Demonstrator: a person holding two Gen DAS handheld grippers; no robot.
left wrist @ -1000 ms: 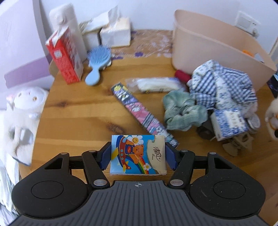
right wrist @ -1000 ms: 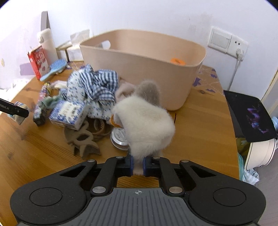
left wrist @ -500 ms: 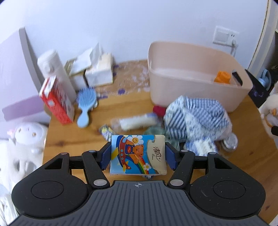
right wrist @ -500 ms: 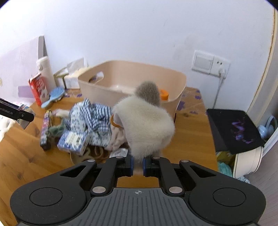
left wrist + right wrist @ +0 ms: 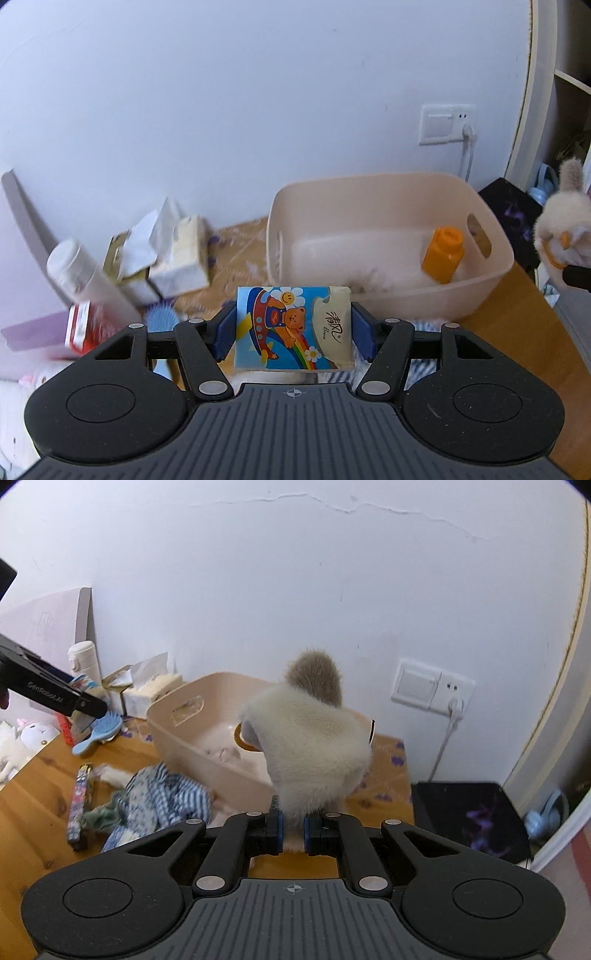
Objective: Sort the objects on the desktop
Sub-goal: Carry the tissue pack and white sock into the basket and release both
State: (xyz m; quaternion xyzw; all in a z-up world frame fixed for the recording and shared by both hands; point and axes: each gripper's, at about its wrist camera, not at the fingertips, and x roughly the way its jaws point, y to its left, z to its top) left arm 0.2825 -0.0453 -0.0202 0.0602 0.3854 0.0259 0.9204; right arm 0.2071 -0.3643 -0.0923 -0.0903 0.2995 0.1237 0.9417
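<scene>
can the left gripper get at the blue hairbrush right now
Probably not: the left gripper is already shut on the cartoon tissue pack, so its fingers aren't free for the blue hairbrush on the table.

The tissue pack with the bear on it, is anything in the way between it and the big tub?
No, nothing visible blocks it. The left gripper holds the tissue pack up in front of the tub, whose top is open. Inside, only an orange bottle lies at the right end, leaving room.
</scene>
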